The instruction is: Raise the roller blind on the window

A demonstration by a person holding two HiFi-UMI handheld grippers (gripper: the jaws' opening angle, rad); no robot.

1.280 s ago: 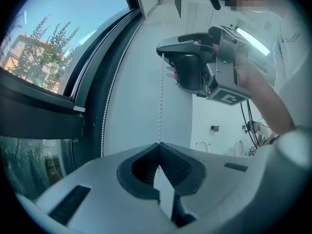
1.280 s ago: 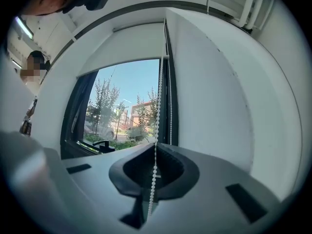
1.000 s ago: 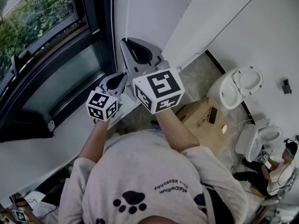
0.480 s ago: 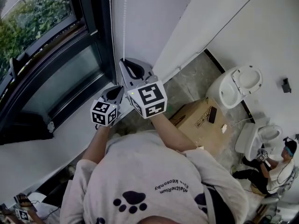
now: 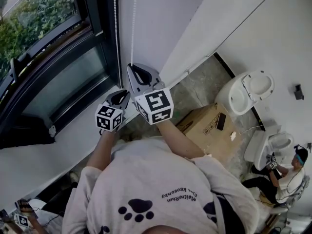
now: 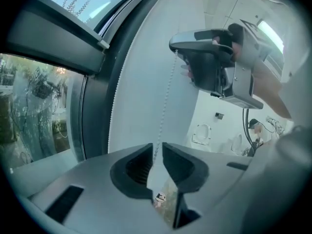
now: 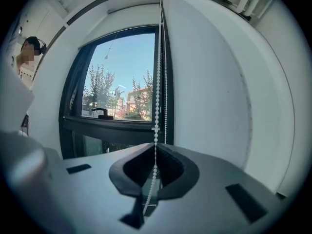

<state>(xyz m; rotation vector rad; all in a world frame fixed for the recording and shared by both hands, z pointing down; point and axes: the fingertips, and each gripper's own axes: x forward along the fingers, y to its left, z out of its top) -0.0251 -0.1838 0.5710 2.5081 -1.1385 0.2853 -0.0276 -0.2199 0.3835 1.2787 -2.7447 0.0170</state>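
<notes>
A white bead chain (image 5: 132, 28) hangs in two strands beside the dark window frame (image 5: 105, 43). My right gripper (image 5: 132, 67) points up the wall and is shut on one strand of the bead chain (image 7: 156, 126), which runs down between its jaws (image 7: 155, 147). Just below it, my left gripper (image 5: 126, 92) has the same chain (image 6: 165, 96) in a narrow gap between its jaws; the jaws are opening and the pads stand off the beads. The right gripper (image 6: 214, 57) shows above in the left gripper view. The window glass (image 7: 122, 87) shows trees and sky, uncovered.
A white sill (image 5: 73, 140) runs under the window. On the floor to the right stand two toilets (image 5: 251, 89) (image 5: 273, 143) and a cardboard box (image 5: 209, 126). A person (image 5: 287, 177) sits at the lower right. A white wall (image 5: 161, 18) is behind the chain.
Over the last second both grippers came down along the chain toward me. In the last half second they have hardly moved.
</notes>
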